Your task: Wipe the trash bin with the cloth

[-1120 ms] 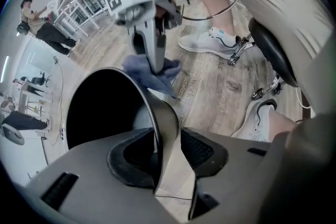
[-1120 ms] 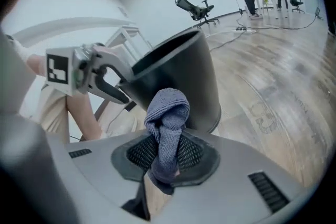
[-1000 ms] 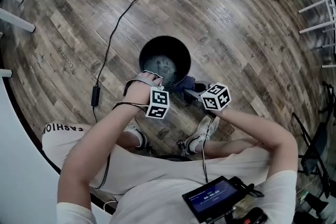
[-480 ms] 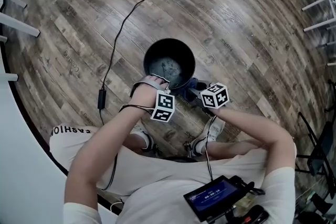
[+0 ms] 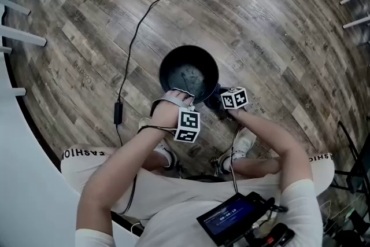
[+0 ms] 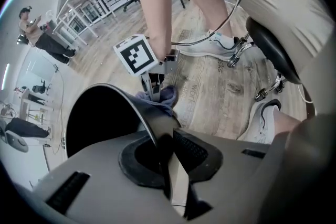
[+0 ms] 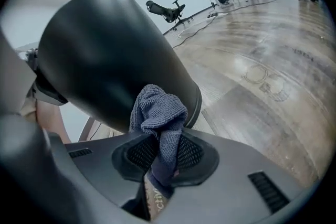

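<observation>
A black round trash bin (image 5: 189, 71) stands on the wood floor in front of my feet. My left gripper (image 6: 167, 136) has just been closing and is shut on the bin's near rim (image 6: 140, 107), which runs between its jaws. My right gripper (image 7: 160, 147) is shut on a bunched blue-grey cloth (image 7: 159, 113). The cloth presses against the bin's outer wall (image 7: 105, 50), low on the right side. In the head view the cloth (image 5: 215, 99) shows just ahead of the right gripper's marker cube (image 5: 234, 98).
A black cable (image 5: 139, 26) with a power brick (image 5: 118, 113) crosses the floor left of the bin. My white shoes (image 5: 245, 142) and a stool's base (image 6: 247, 47) sit close behind it. White table legs (image 5: 23, 37) stand at far left.
The right gripper has sunk lower down the bin's outer side with the cloth. The left hand has stayed at the rim.
</observation>
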Action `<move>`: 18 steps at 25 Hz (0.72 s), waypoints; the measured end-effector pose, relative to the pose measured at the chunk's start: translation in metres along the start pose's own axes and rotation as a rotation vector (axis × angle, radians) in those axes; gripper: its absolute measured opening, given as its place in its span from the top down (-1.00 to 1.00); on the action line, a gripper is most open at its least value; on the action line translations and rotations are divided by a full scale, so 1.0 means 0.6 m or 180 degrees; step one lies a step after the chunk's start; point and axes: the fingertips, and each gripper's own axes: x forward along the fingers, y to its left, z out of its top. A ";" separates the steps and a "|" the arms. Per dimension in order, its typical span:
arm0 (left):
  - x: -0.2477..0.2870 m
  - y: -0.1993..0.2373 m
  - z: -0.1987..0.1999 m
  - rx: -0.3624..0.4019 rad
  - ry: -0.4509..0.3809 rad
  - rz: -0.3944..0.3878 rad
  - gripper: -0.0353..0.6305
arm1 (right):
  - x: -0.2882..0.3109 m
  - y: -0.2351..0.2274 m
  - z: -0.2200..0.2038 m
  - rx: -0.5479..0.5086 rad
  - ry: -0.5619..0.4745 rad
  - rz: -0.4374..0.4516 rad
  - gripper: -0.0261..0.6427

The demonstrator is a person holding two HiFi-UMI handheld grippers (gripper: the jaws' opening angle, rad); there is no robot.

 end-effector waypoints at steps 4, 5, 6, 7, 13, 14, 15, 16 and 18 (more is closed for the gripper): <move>0.001 0.005 0.003 -0.0063 -0.0007 0.0039 0.72 | 0.041 -0.032 -0.027 0.0146 0.0184 -0.0071 0.68; 0.001 0.007 0.004 -0.0096 -0.0009 0.0054 0.72 | 0.046 -0.037 -0.029 0.0217 0.0199 -0.0096 0.68; 0.001 0.009 0.005 -0.0136 -0.0013 0.0069 0.72 | 0.049 -0.040 -0.030 0.0293 0.0202 -0.0108 0.68; 0.002 0.010 0.006 -0.0176 -0.0017 0.0081 0.71 | 0.049 -0.043 -0.030 0.0348 0.0210 -0.0117 0.68; 0.003 0.006 0.003 -0.0148 0.0067 0.0065 0.57 | -0.003 -0.006 -0.018 0.0125 0.0327 -0.0188 0.68; 0.002 0.003 0.000 -0.0119 0.0101 0.0033 0.43 | -0.021 0.008 -0.011 0.0078 0.0302 -0.0146 0.68; 0.001 0.001 -0.004 -0.0111 0.0137 -0.0007 0.37 | -0.041 0.024 -0.003 0.0035 0.0268 -0.0094 0.68; 0.002 -0.002 -0.011 -0.0134 0.0171 -0.0053 0.31 | -0.061 0.041 0.003 -0.0008 0.0236 -0.0037 0.68; 0.005 -0.009 -0.030 -0.0230 0.0222 -0.0148 0.20 | -0.104 0.074 0.016 -0.0108 0.0180 0.0034 0.68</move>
